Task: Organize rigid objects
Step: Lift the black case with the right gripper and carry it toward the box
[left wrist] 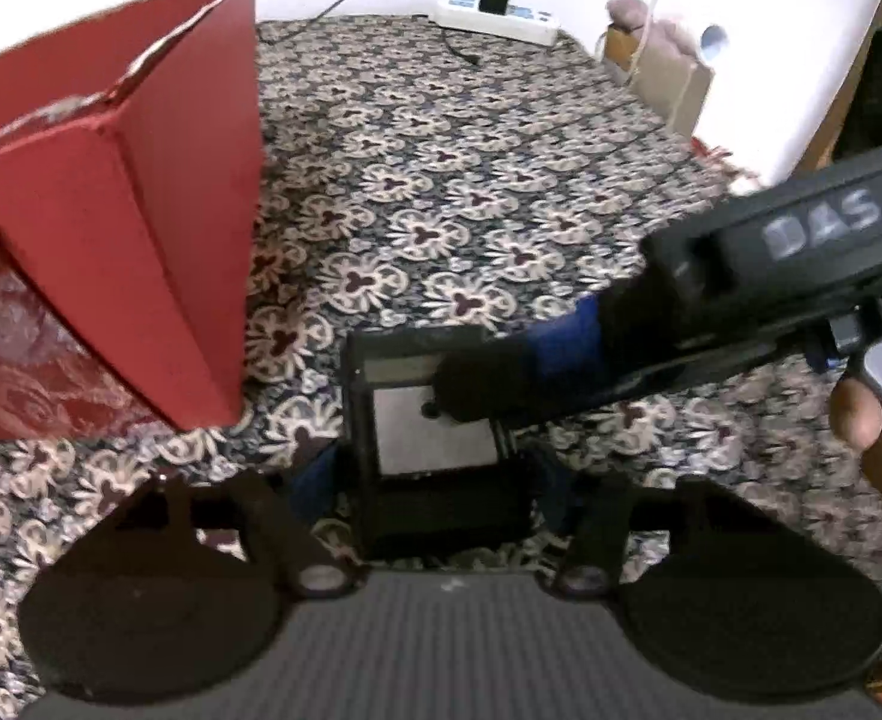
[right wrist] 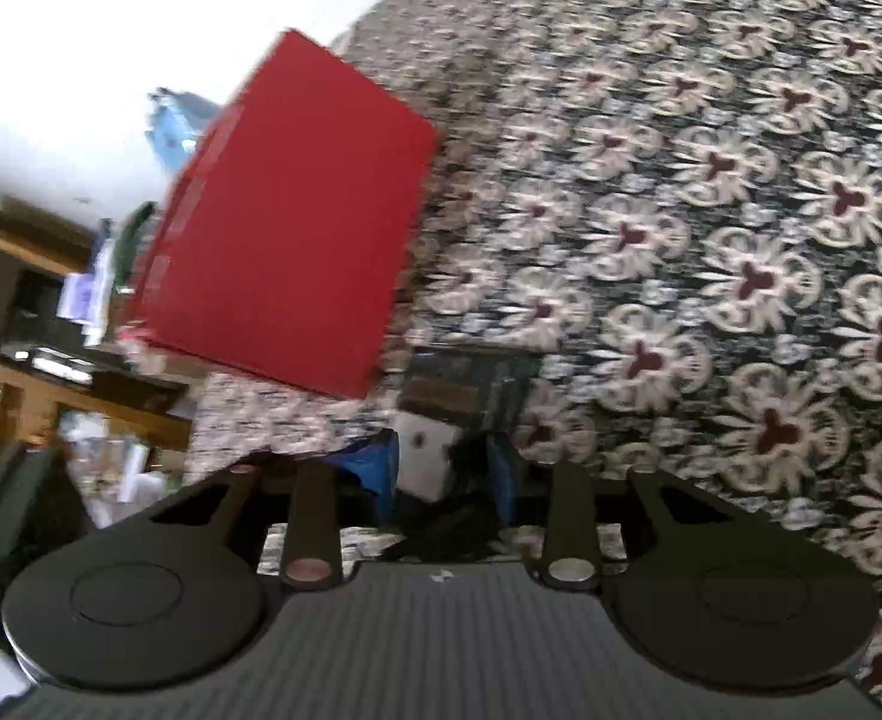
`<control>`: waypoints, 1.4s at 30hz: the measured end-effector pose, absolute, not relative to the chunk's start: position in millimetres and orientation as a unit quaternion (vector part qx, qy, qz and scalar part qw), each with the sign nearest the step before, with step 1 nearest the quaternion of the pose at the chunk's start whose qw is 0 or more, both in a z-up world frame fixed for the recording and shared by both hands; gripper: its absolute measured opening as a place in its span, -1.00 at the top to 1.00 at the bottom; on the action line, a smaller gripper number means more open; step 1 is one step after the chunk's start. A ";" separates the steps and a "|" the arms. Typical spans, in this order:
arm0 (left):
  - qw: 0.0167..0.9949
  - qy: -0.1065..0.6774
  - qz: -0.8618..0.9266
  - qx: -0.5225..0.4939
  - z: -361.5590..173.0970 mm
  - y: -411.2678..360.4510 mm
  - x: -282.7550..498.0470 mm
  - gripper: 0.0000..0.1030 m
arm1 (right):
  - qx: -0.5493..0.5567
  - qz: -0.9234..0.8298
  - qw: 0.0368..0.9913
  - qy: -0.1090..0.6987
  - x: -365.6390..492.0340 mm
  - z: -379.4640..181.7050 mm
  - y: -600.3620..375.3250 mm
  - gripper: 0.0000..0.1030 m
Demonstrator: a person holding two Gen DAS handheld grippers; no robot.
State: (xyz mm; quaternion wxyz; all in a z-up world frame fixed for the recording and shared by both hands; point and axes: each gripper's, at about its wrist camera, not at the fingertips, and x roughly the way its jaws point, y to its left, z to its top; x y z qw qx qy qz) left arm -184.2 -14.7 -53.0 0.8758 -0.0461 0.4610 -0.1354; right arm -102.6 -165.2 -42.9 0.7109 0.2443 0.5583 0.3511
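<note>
Left gripper [left wrist: 429, 480] fingers stand apart either side of a black-framed flat object [left wrist: 429, 420], contact unclear. Right gripper [right wrist: 441, 468] fingers are narrow, pinching that same object's edge. A red box [left wrist: 141, 210] stands upright just beyond, to the left, on patterned cloth [left wrist: 471, 192].

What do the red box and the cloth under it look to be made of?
Red box: likely cardboard with a matte finish, judging by its sharp folded edges and the torn, pale rim at the open top. Cloth: looks like printed woven fabric, matte, with a repeating floral pattern; the weave is too blurred to confirm.
</note>
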 end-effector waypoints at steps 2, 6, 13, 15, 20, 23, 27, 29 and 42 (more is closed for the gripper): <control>0.872 0.462 -0.150 -0.061 -52.7 -14.2 -185.5 -0.14 | 0.263 0.372 0.692 0.560 -103.8 -42.1 -157.7 0.74; 0.878 0.456 -0.140 -0.044 -53.4 -17.3 -187.8 -0.15 | 0.233 0.352 0.732 0.535 -103.8 -32.9 -148.7 0.74; 0.867 0.460 -0.158 -0.109 -54.9 3.3 -185.6 -0.15 | 0.198 0.270 0.776 0.534 -102.3 -33.6 -178.7 0.65; 0.861 0.463 -0.164 -0.137 -55.6 10.4 -183.1 -0.15 | 0.217 0.274 0.760 0.548 -102.6 -42.8 -186.8 0.65; 0.851 0.467 -0.172 -0.170 -55.8 20.7 -179.5 -0.15 | 0.287 0.286 0.723 0.559 -103.0 -59.4 -197.0 0.64; 0.851 0.468 -0.174 -0.163 -55.6 18.1 -179.4 -0.15 | 0.317 0.302 0.707 0.555 -102.1 -60.9 -197.5 0.64; 0.856 0.461 -0.172 -0.160 -49.7 20.2 -180.6 -0.15 | 0.306 0.301 0.715 0.552 -100.0 -53.7 -191.2 0.62; 0.856 0.459 -0.173 -0.164 -46.8 23.3 -180.5 -0.15 | 0.307 0.299 0.714 0.554 -98.8 -52.8 -189.7 0.62; 0.854 0.468 -0.167 -0.153 -49.3 18.3 -173.9 -0.15 | 0.295 0.285 0.719 0.561 -97.2 -59.3 -188.2 0.60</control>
